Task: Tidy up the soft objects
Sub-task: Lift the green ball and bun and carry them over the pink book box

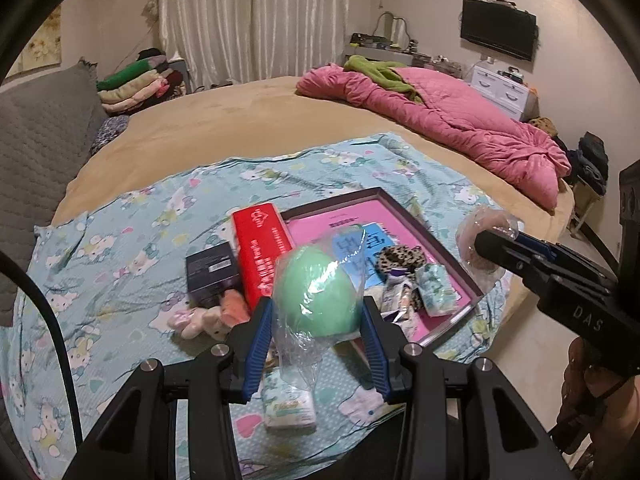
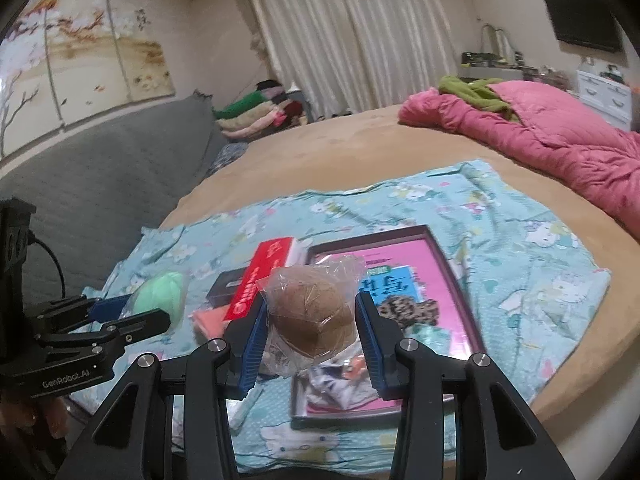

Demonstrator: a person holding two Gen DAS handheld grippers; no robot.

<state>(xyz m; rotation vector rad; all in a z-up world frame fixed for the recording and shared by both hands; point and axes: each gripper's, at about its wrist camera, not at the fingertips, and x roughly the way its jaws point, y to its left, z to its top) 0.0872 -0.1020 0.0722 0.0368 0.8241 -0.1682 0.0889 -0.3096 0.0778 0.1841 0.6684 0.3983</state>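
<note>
A green ball (image 1: 316, 292) is clamped in the left gripper (image 1: 318, 322), a brown ball (image 2: 310, 312) in the right gripper (image 2: 310, 330); the plush toy (image 1: 204, 320) beside the tray (image 1: 472, 294) remains unsorted.

Bare tan bed (image 1: 240, 120) beyond the patterned sheet (image 1: 120, 240) lies open; near the front, the red box (image 1: 262, 248), black box (image 1: 212, 274) and tray (image 1: 452, 256) crowd together.

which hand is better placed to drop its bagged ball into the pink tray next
Right, probably. Its fingers hold the brown ball right at the pink tray, while the left gripper holds the green ball further off, nearer the red box.
</note>
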